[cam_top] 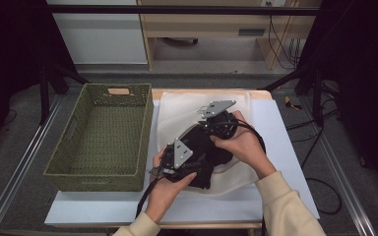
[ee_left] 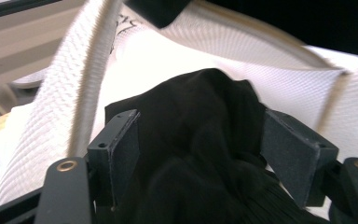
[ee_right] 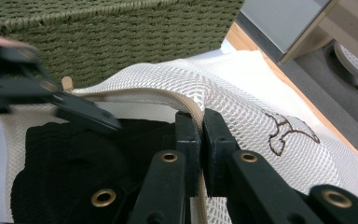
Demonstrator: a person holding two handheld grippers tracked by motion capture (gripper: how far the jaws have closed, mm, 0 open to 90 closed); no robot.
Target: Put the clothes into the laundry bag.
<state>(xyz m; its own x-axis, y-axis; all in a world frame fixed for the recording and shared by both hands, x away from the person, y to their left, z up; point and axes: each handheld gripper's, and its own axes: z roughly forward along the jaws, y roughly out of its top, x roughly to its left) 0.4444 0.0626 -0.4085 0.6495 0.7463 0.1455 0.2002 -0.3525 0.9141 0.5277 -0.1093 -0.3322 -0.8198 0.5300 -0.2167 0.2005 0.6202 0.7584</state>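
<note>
The right gripper (ee_right: 200, 140) is clenched on the beige piped rim of a white mesh bag (ee_right: 242, 98). The left gripper (ee_left: 200, 149) stands released around a crumpled black garment (ee_left: 200, 121) at the bag's mouth, centre table. A woven green basket (cam_top: 103, 132) sits at nine o'clock.

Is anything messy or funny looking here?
Nothing looks broken or spilled. The black cloth is bunched up in the open mouth of the white mesh bag, between the open left tongs. The right tongs pinch the bag's rim.
</note>
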